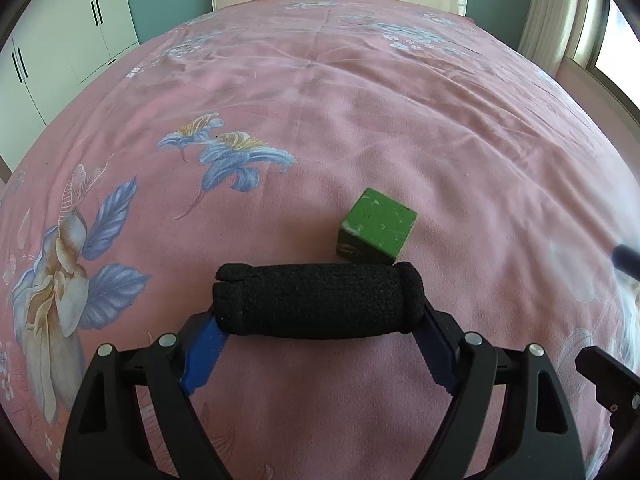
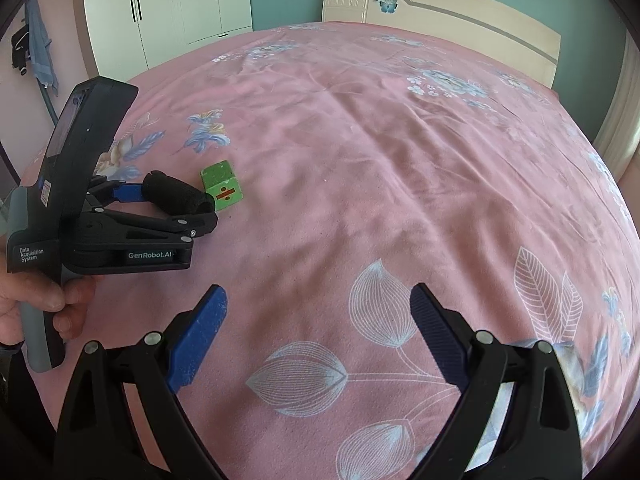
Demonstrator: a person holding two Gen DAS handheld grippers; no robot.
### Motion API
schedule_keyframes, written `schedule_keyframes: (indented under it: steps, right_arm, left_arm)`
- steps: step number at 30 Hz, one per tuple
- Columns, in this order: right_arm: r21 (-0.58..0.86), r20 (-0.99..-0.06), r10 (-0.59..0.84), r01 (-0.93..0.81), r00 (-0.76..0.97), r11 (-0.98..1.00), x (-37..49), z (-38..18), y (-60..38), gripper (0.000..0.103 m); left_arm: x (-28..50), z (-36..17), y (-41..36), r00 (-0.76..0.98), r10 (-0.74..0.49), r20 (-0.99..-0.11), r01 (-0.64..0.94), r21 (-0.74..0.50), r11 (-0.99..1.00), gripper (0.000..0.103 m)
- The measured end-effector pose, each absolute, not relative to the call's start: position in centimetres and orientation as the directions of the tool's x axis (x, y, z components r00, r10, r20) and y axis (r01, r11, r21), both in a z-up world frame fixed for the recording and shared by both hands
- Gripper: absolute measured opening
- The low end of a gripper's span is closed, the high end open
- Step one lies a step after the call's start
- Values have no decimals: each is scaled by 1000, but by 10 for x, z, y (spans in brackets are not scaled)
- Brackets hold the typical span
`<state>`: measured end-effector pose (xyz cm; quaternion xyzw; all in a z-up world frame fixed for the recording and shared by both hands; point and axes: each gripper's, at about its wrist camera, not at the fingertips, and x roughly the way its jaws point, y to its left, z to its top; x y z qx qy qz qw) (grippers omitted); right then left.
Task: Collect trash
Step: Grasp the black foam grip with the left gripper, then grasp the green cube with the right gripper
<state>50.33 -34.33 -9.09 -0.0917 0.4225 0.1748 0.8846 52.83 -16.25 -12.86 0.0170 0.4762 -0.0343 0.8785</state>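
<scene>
The left gripper (image 1: 318,306) has a black foam cylinder (image 1: 316,300) caught crosswise between its blue fingers (image 1: 202,354), pads pressing on both ends. It's a stubby roll, coarse and spongy, sitting just on the near side of the green cube (image 1: 376,230). That cube is a painted wooden block, chipped white in spots, with a red division sign on one face, resting on the pink bedspread (image 1: 360,120). A hand (image 2: 38,304) grips the left tool's grey handle. The right gripper (image 2: 318,332) hovers well to the right of the cube, jaws spread wide with only cloth between them. The spread is soft, wrinkled, printed with blue lilies and pale outlined leaves. Beyond the cube: a cream headboard (image 2: 460,8) with a blue butterfly, white wardrobes (image 2: 176,4), and teal walls.
</scene>
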Motion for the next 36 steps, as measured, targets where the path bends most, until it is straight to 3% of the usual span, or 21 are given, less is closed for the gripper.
schedule_keyframes:
  steps: [9, 11, 17, 22, 26, 29, 30, 31, 36]
  right_arm:
    - [2, -797, 268, -442, 541, 897, 536, -97, -299, 90]
    - [8, -801, 277, -454, 531, 891, 541, -99, -290, 85]
    - [18, -801, 297, -475, 520, 880, 552, -102, -265, 83]
    - [48, -805, 315, -474, 502, 879, 569, -109, -243, 72]
    - [44, -825, 303, -479, 477, 876, 582, -121, -225, 56]
    - [30, -829, 286, -473, 481, 881, 590, -127, -219, 49]
    - [31, -829, 284, -469, 481, 883, 592, -127, -217, 45]
    - [38, -829, 289, -467, 478, 883, 594, -127, -216, 34]
    - [29, -832, 281, -467, 479, 884, 586, -121, -213, 31]
  left_arm:
    - [529, -129, -138, 535, -59, -843, 94, -10, 996, 85]
    - [529, -129, -132, 534, -60, -843, 98, -9, 995, 85]
    - [536, -127, -105, 538, -32, -842, 67, 5, 998, 85]
    - [539, -129, -88, 536, -15, -844, 64, 23, 998, 85]
    - [542, -130, -79, 539, -17, -842, 83, 33, 996, 85]
    - [542, -131, -77, 537, -32, -843, 107, 30, 994, 85]
    - [541, -130, -76, 538, -38, -842, 116, 29, 993, 85]
    - [540, -130, -76, 539, -43, -841, 130, 33, 991, 85]
    - [531, -125, -70, 554, -45, -831, 145, 43, 988, 85]
